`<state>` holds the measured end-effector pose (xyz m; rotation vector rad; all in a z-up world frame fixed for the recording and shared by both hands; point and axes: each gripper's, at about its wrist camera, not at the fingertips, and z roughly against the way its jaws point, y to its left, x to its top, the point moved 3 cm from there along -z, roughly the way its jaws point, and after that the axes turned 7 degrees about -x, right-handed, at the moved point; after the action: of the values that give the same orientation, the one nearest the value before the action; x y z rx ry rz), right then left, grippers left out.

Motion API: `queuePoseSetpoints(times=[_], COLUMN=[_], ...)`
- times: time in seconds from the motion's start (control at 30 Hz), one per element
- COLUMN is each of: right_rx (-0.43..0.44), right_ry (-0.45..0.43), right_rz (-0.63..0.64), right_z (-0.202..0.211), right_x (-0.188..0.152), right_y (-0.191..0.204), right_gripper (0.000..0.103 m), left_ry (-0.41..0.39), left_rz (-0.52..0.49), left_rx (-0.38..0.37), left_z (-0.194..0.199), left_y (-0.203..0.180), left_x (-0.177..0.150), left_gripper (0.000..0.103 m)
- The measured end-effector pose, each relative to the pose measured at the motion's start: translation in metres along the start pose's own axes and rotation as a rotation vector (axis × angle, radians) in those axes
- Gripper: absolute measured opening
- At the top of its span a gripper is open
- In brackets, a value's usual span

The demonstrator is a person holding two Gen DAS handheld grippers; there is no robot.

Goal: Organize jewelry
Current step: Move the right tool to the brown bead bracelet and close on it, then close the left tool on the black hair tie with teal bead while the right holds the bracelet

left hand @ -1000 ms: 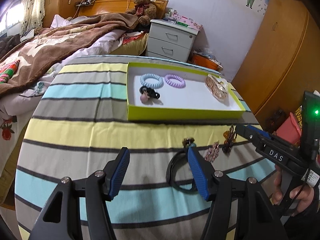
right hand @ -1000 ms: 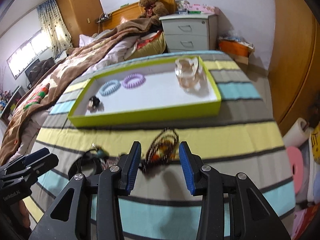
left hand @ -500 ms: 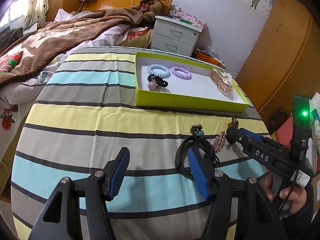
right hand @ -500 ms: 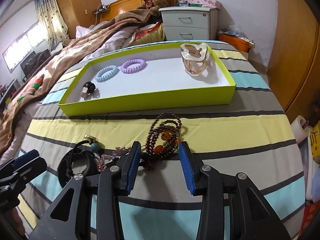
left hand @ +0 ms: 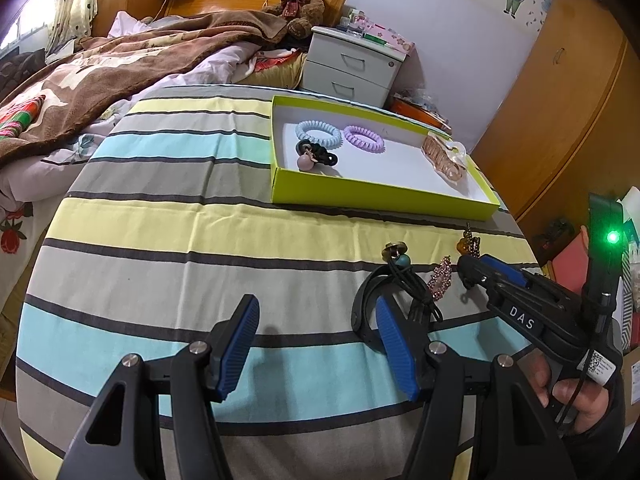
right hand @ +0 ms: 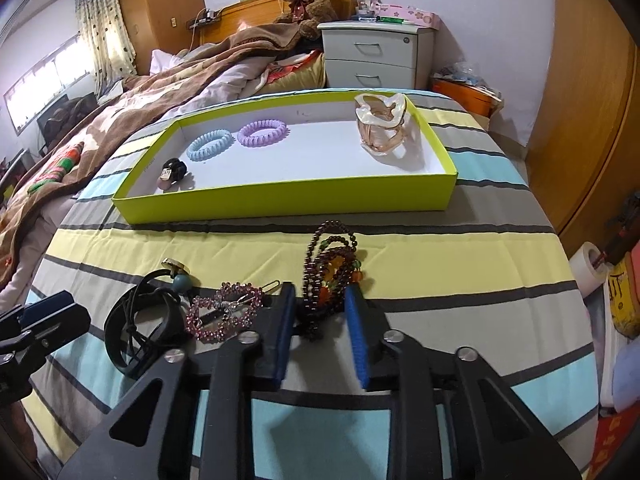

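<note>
A dark-red beaded bracelet (right hand: 330, 264) lies on the striped cloth, its near end between the open jaws of my right gripper (right hand: 320, 312), low over the cloth. A pink beaded hair clip (right hand: 224, 312) and a black band with cord (right hand: 136, 320) lie to its left. The green tray (right hand: 280, 200) behind holds a blue coil tie (right hand: 210, 144), a purple coil tie (right hand: 262, 134), a black tie with a pink bead (right hand: 172, 172) and a clear claw clip (right hand: 382, 128). My left gripper (left hand: 316, 344) is open and empty over the cloth, beside the black band (left hand: 368, 312).
A bed with a brown blanket (left hand: 100, 68) is at the left. A white nightstand (left hand: 352, 64) stands behind the tray. Wooden wardrobe doors (right hand: 592, 100) are at the right. The table edge drops at the right, with clutter on the floor.
My right gripper moved forward and down, so the beaded bracelet's near end now lies between its jaws. The left gripper drew back and left a little, still open.
</note>
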<state>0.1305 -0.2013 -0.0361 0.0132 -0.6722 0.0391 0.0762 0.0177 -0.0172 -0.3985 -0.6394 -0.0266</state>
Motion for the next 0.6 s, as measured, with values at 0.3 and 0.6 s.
queuePoseSetpoints(times=[0.3,0.6], right_rx=[0.006,0.054], right_ry=[-0.021,-0.051], right_rz=[-0.026,-0.096], right_z=[0.009,0.026], right_x=[-0.005,-0.010], right_y=[-0.012,-0.034], right_gripper=[0.014,0.011], left_ry=[0.011,0.033], left_rz=[0.003,0.000], left_rx=[-0.005,-0.022], left_z=[-0.003,-0.010], left_y=[-0.002,-0.006], left_x=[-0.002,-0.006], left_gripper=[0.063,0.063])
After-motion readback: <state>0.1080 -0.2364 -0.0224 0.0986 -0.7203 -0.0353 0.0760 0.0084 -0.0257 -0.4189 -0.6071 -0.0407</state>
